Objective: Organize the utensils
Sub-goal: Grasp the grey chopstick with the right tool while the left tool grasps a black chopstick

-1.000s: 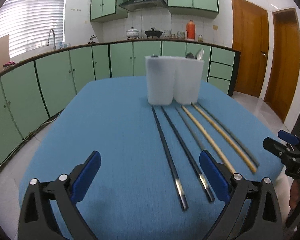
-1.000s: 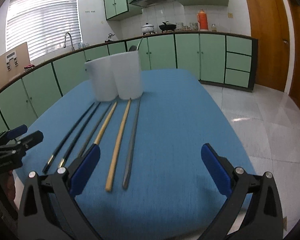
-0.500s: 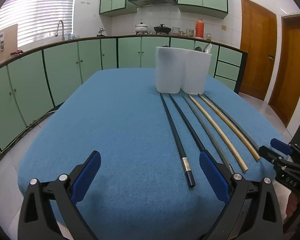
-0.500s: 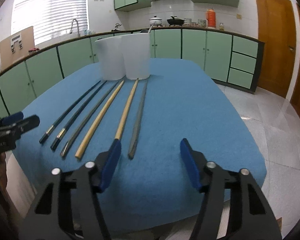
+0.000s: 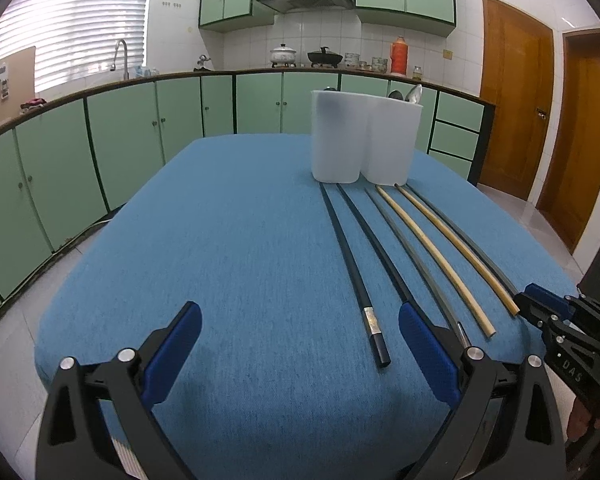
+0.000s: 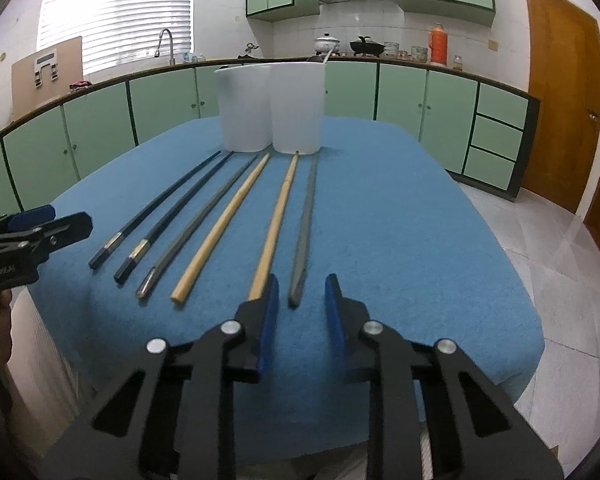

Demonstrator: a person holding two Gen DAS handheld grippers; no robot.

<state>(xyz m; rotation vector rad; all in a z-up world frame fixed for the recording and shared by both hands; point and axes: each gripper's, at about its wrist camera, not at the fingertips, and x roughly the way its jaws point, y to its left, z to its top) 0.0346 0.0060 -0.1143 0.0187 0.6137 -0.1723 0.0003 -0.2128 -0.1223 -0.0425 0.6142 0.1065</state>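
Several chopsticks lie side by side on the blue tablecloth (image 6: 380,220), running toward a white two-cup holder (image 6: 272,108) (image 5: 364,140): two black (image 6: 168,204), two tan (image 6: 278,212) and two grey. My right gripper (image 6: 302,280) is low over the near end of the rightmost grey chopstick (image 6: 304,232). Its jaws are closing, with that end in the gap and the pads apart from it. My left gripper (image 5: 299,310) stands wide open, with the near end of a black chopstick (image 5: 356,276) between its fingers, untouched. Each gripper shows at the edge of the other's view (image 5: 540,308) (image 6: 60,220).
Spoon handles (image 5: 414,94) stick out of the holder's right cup. Green cabinets (image 5: 120,140) curve around the table's far and left sides, wooden doors (image 5: 516,112) stand on the right. The near table edge is just under both grippers.
My right gripper's jaws have narrowed from wide to a small gap, and it has sunk and come in over the rightmost grey chopstick's near end. My left gripper stays wide open.
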